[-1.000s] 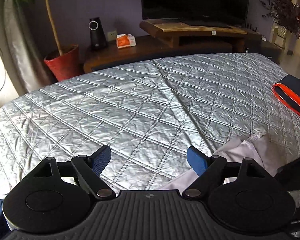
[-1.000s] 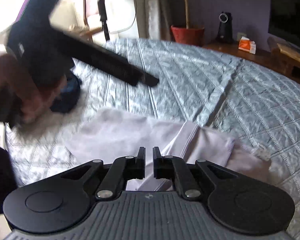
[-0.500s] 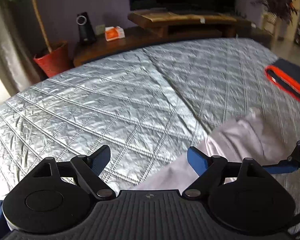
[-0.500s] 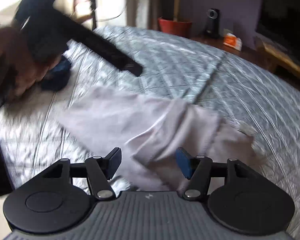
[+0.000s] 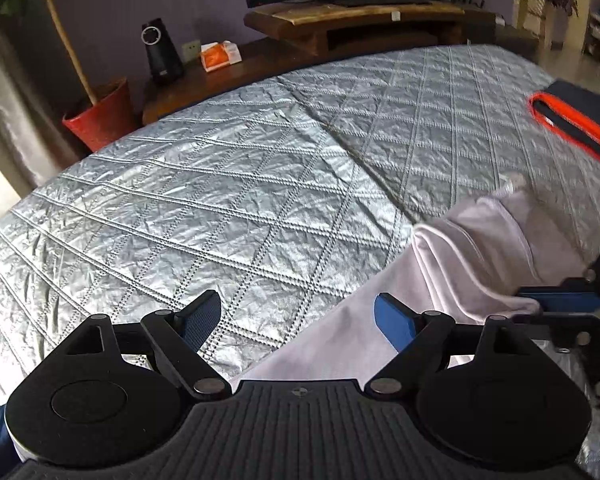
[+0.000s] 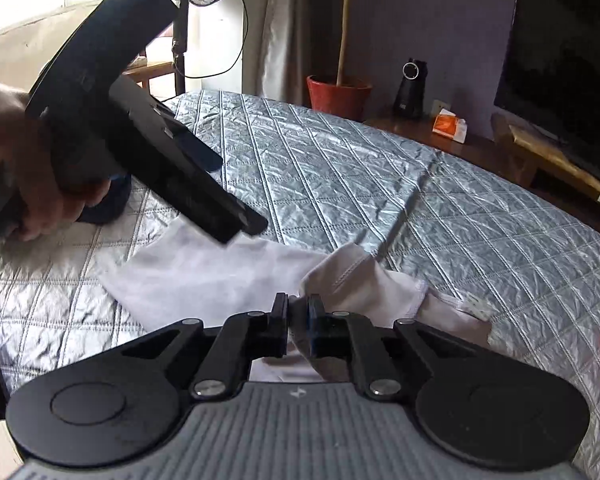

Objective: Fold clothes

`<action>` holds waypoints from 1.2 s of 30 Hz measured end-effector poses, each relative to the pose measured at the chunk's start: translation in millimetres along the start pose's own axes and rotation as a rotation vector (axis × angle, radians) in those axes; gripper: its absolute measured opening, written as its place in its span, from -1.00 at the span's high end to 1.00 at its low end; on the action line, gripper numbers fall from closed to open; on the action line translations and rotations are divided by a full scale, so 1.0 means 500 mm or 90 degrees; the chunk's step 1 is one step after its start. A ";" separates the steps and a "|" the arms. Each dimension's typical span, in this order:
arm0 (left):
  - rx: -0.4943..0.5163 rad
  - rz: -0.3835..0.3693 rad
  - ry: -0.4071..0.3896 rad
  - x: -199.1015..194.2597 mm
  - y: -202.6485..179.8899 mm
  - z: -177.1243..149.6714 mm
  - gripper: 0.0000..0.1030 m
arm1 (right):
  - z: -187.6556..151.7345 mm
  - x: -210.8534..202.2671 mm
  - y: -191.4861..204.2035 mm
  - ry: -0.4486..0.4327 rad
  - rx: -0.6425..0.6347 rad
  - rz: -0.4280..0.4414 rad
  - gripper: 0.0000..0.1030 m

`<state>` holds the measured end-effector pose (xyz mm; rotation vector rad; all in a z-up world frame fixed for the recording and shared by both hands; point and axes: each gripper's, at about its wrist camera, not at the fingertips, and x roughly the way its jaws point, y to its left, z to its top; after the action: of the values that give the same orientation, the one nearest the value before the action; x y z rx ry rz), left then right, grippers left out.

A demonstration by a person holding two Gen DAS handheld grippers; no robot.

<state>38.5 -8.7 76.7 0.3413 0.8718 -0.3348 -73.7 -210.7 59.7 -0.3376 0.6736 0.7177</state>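
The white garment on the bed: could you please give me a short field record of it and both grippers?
garment: white garment, partly spread on the silver quilt, one fold raised
right gripper: right gripper has just been closing; shut on a fold of the cloth
left gripper: left gripper open, over the garment's edge, holding nothing
nearby: dark item with orange trim at the quilt's far side

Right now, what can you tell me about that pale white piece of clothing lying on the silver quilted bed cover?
The pale white garment looks like thin, soft fabric with stitched hems and a small label at one end. It lies partly flat on the silver quilted bed cover, its near part bunched and lifted. The right gripper has just closed on a fold of it. The left gripper hangs open over its edge, not pinching it.
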 end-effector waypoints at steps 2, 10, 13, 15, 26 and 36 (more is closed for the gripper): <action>0.008 0.003 0.004 0.002 -0.004 -0.003 -0.71 | 0.000 0.029 0.005 0.021 -0.015 0.007 0.79; 0.024 0.019 0.025 0.015 0.002 -0.013 -0.71 | -0.008 0.065 0.016 0.042 -0.063 -0.008 0.21; 0.038 0.013 0.036 0.022 -0.004 -0.020 -0.71 | -0.010 0.080 0.021 0.050 -0.092 -0.014 0.21; 0.045 0.015 0.042 0.027 -0.006 -0.024 -0.71 | -0.013 0.080 0.025 0.048 -0.110 -0.018 0.23; 0.065 0.020 0.069 0.046 -0.013 -0.041 -0.71 | -0.011 0.035 0.011 0.021 -0.111 -0.007 0.74; 0.054 0.032 0.066 0.049 -0.001 -0.040 -0.71 | -0.020 0.016 0.011 0.019 -0.166 0.053 0.72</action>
<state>39.4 -4.2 45.5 0.4610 0.9501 -0.3102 -77.7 -208.0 46.7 -0.5626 0.6258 0.8839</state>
